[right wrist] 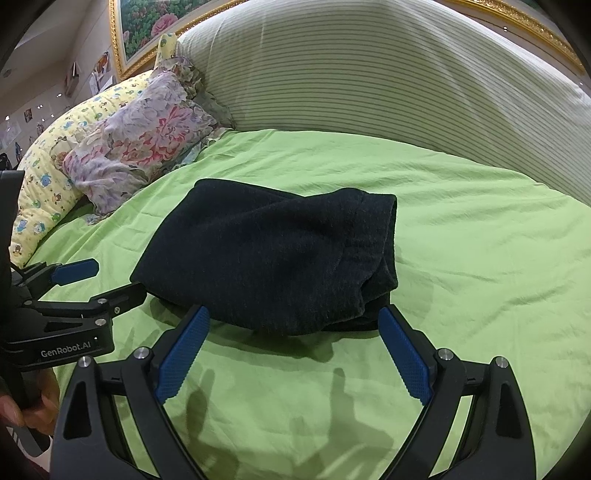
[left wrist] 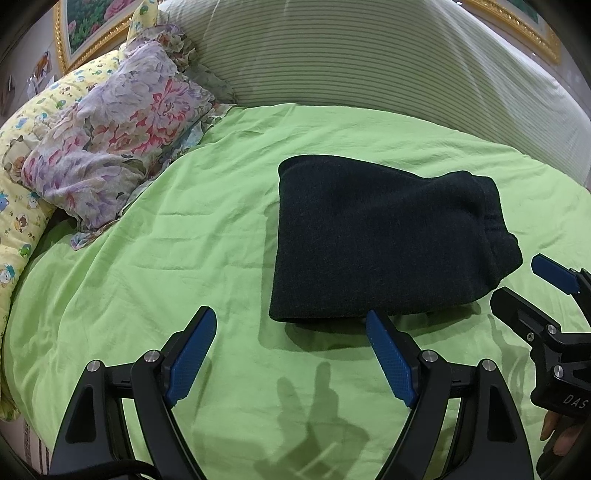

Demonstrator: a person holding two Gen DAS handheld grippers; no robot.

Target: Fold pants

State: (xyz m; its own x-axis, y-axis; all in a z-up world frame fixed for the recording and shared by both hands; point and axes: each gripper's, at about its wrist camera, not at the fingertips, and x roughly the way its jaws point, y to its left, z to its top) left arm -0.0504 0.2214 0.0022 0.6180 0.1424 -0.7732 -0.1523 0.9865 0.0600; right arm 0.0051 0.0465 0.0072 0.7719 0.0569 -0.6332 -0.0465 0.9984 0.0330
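Observation:
The dark navy pants (left wrist: 376, 240) lie folded into a compact bundle on the green bed sheet (left wrist: 184, 258). My left gripper (left wrist: 290, 319) is open just in front of the bundle's near edge, with nothing between its blue pads. The right gripper (left wrist: 517, 280) shows at the right of the left wrist view, open beside the bundle's right end. In the right wrist view the pants (right wrist: 273, 254) sit just beyond my open right gripper (right wrist: 293, 317), which holds nothing. The left gripper (right wrist: 110, 280) appears at the left, open, near the bundle's left corner.
A floral pillow (left wrist: 118, 147) and a yellow cartoon-print pillow (left wrist: 18, 206) lie at the back left. A striped cushion (left wrist: 369, 66) runs along the far side of the bed. A gold-framed picture (right wrist: 155, 33) hangs behind. A hand (right wrist: 26, 410) holds the left gripper's handle.

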